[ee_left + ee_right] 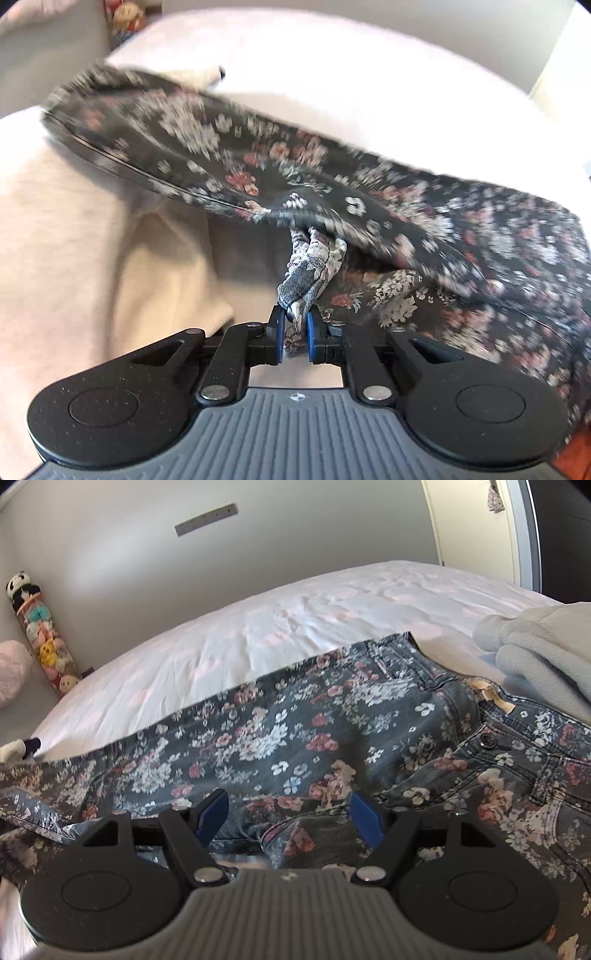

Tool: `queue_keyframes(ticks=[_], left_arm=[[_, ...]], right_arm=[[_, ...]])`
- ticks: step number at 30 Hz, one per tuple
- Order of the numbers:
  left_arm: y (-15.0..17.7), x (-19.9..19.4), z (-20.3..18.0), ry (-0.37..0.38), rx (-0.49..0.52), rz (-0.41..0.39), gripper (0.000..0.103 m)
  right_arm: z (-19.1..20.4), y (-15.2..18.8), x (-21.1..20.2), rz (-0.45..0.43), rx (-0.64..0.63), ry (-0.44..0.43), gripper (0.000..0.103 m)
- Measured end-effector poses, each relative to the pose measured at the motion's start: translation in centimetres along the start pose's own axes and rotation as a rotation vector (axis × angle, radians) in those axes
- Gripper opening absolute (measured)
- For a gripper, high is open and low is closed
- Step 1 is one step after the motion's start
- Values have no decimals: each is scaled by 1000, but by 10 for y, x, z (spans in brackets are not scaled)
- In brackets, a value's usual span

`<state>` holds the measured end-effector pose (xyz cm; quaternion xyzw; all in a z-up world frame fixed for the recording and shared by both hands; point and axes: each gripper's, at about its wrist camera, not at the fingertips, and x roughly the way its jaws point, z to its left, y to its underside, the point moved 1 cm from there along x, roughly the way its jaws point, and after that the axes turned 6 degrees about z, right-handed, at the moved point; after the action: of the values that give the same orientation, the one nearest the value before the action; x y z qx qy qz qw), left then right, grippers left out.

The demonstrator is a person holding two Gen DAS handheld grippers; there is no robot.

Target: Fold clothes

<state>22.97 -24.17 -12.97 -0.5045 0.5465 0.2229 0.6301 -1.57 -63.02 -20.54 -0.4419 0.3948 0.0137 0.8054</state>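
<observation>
Dark floral jeans [295, 738] lie spread across a white bed [295, 620], waistband and button at the right. In the left wrist view my left gripper [295, 325] is shut on a bunched fold of the floral jeans [314, 266], its blue pads pinching the cloth, and the leg is lifted off the bed, blurred. In the right wrist view my right gripper [290, 812] stands open just above the jeans near the crotch seam, blue pads wide apart with cloth below them, not pinched.
A grey garment [543, 653] lies on the bed at the right by the waistband. A tube of plush toys [40, 635] leans on the wall at the left, beside a pink plush [11, 672]. A pale blanket [74, 240] covers the near bed.
</observation>
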Motion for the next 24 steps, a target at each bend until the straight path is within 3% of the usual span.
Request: queue_keyframes(ticks=[6, 12, 14, 19, 22, 24], left_arm=[[17, -65, 7, -18, -27, -107, 9], [29, -114, 32, -55, -84, -166, 9], [37, -120, 43, -64, -103, -162, 9], [59, -123, 75, -83, -181, -150, 9], [71, -117, 90, -77, -230, -140, 9], [78, -112, 96, -73, -249, -130, 9]], right_arm=[[-15, -6, -29, -56, 107, -20, 76], [-60, -34, -65, -11, 253, -26, 76], [-79, -46, -81, -9, 228, 8, 76], [-141, -51, -118, 16, 134, 189, 75], [-188, -34, -127, 66, 213, 252, 75], [-218, -18, -124, 102, 321, 247, 75]])
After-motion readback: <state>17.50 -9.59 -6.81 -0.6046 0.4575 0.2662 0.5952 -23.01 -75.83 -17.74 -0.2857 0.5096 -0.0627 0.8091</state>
